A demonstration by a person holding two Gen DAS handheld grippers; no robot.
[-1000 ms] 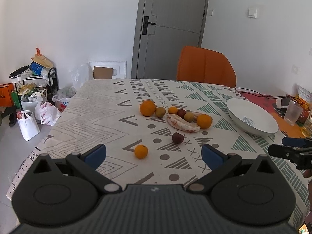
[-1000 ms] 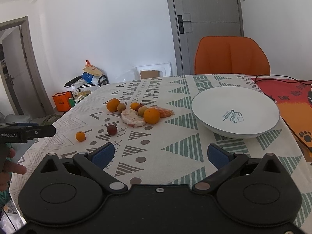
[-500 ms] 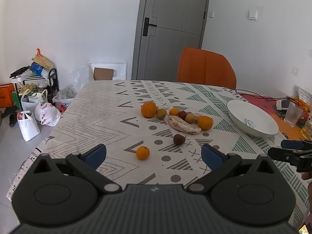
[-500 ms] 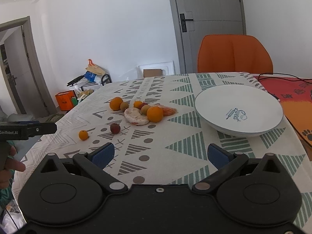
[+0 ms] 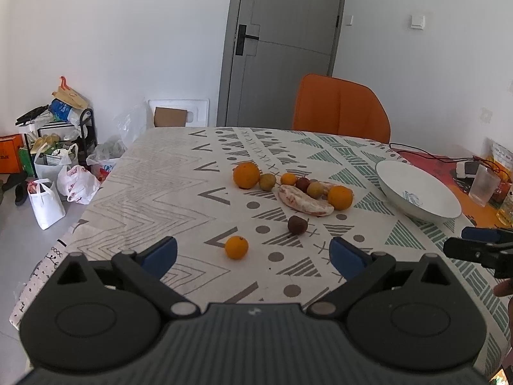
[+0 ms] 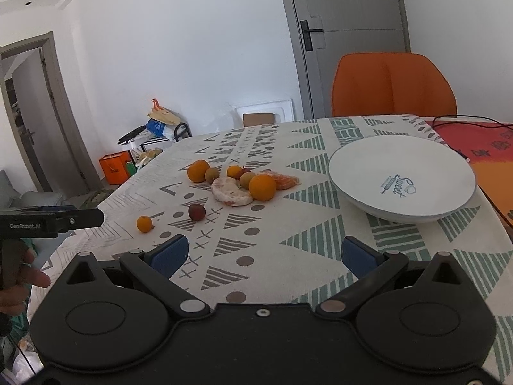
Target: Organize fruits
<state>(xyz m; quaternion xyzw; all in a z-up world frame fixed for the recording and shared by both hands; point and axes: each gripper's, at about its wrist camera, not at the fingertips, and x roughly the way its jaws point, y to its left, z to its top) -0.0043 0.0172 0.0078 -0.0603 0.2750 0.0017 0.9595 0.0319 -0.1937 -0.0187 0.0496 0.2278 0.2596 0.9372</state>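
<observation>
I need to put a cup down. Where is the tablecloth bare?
Bare patches: between the white bowl and the right gripper, and left of the small orange. Crowded around the peeled pomelo piece.

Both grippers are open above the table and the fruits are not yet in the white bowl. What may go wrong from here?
1. The small round orange and the dark red plum lie loose on the patterned tablecloth; a nudge from the left gripper may roll them away.
2. The peeled pomelo piece looks soft and may get crushed.
</observation>
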